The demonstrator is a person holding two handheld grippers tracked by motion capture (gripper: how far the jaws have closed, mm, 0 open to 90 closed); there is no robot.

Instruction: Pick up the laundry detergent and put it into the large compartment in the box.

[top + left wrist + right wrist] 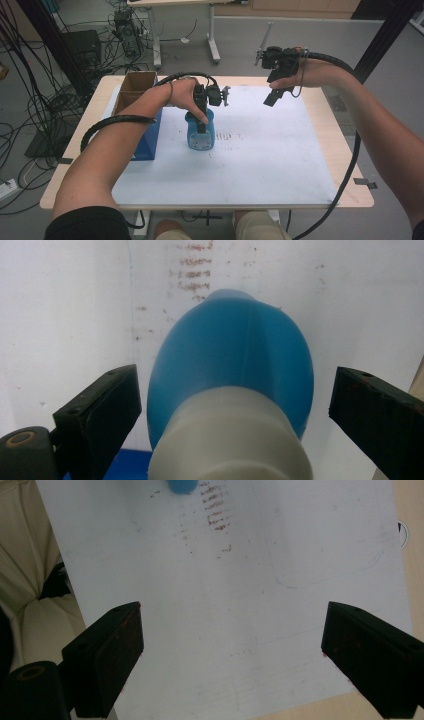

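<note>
Hovering over the blue bottle (200, 134) at the centre-left of the white mat (270, 160), the left gripper (230, 405) holds its jaws apart around the white cap (230, 440), seemingly to grasp it, while the right gripper (230, 645), also spread and empty, waits at upper right.

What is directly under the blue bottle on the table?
The blue bottle stands on the white mat, which carries brownish smudge marks beside it. The left gripper hangs open above its white cap. The patch of mat beneath the bottle's base is covered.
</note>
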